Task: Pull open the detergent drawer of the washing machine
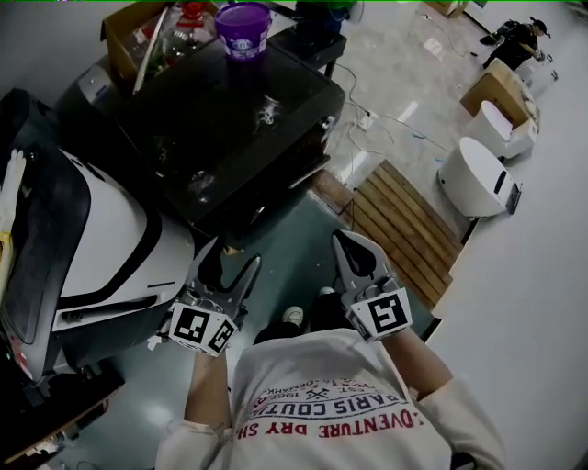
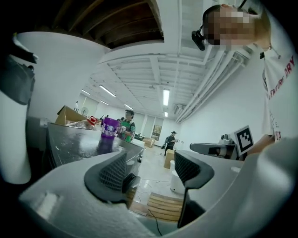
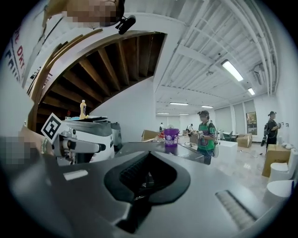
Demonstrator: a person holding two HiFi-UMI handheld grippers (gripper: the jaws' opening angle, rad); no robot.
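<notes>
Purple bucket (image 1: 243,27) at twelve o'clock. Cardboard box (image 1: 124,37) at eleven. Wooden pallet (image 1: 404,229) at three; white round unit (image 1: 473,179) at two.

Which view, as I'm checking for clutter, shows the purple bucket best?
The head view: the purple bucket is largest there, seen from above on the black machine. In the left gripper view the bucket is small and side-on; in the right gripper view the bucket likewise.

Black machine (image 1: 230,119) front out of sight under own top. White appliance (image 1: 101,248) cut by left edge. Cardboard box (image 1: 124,32) cropped at top edge. Print on purple bucket (image 1: 243,26) too small to read. Shoe (image 1: 292,316): only toe shows past shirt (image 1: 331,404) hem.
</notes>
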